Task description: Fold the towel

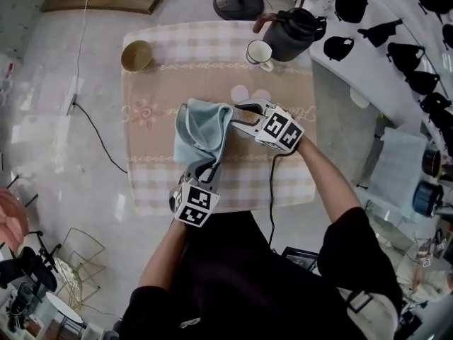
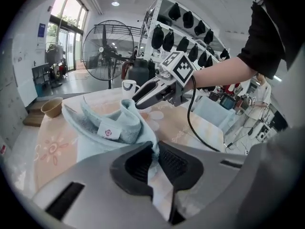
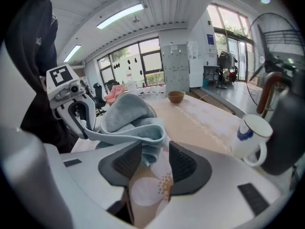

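A light blue towel (image 1: 202, 129) lies bunched in the middle of the table (image 1: 287, 172), partly lifted. My left gripper (image 1: 205, 167) is at the towel's near edge; in the left gripper view its pads are shut on a towel corner (image 2: 155, 151). My right gripper (image 1: 237, 115) is at the towel's right side. In the right gripper view its jaws (image 3: 155, 154) stand apart with a fold of the towel (image 3: 143, 137) hanging loosely between them, touching the left pad only. A white label (image 2: 108, 130) shows on the towel.
A brown bowl (image 1: 136, 55) sits at the table's far left corner. A white mug (image 1: 259, 52) and a black kettle (image 1: 294, 32) stand at the far right. A fan base (image 1: 238, 2) is behind the table, and a shelf of black caps (image 1: 396, 48) runs along the right.
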The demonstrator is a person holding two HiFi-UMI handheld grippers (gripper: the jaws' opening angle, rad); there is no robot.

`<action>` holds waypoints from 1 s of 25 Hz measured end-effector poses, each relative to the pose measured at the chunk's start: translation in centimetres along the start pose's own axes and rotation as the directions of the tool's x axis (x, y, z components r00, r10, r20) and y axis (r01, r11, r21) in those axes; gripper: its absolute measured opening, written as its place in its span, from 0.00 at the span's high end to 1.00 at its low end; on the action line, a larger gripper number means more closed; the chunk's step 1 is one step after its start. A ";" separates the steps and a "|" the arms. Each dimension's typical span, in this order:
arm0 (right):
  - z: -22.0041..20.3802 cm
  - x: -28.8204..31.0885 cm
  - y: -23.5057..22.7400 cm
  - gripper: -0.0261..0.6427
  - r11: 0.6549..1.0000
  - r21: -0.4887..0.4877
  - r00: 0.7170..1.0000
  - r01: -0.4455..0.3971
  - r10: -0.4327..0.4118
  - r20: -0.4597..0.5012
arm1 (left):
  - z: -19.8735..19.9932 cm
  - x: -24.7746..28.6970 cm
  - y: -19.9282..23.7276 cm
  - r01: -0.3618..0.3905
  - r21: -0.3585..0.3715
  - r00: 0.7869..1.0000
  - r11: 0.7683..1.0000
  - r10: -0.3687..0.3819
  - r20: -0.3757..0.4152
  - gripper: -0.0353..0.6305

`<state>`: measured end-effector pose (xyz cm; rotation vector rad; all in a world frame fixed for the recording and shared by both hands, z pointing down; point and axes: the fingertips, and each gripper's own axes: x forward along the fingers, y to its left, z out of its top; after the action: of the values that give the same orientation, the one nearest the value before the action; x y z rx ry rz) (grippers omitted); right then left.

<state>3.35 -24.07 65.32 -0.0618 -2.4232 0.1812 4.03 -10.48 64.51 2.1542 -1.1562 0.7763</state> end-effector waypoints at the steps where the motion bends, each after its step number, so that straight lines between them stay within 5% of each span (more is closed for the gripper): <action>1: -0.6 -0.5 0.1 0.72 0.999 0.029 1.000 0.017 -0.017 0.005 | -0.1 0.4 -0.4 0.011 0.019 1.000 1.000 -0.011 -0.008 0.88; 7: -3.2 -3.6 2.5 0.72 0.985 0.142 0.995 0.101 -0.103 0.002 | -0.8 2.3 -1.9 0.078 0.073 0.997 0.994 -0.076 -0.035 0.88; 12: -3.8 -5.1 5.2 0.72 0.959 0.230 0.984 0.165 -0.175 0.026 | -0.4 2.7 -5.0 0.197 0.066 0.980 0.978 -0.197 -0.015 0.68; 15: -3.5 -5.2 6.7 0.72 0.942 0.272 0.975 0.197 -0.217 0.045 | 0.8 0.8 -6.0 0.230 0.017 0.972 0.973 -0.230 0.038 0.64; 25: -1.1 -4.7 10.8 0.72 0.863 0.390 0.916 0.322 -0.388 0.101 | -1.5 -5.6 1.3 0.043 -0.137 0.991 0.990 -0.025 0.133 0.64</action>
<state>7.52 -13.71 61.50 0.5947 -2.4812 0.4821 0.03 -7.04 61.79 2.1282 -1.1993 0.5288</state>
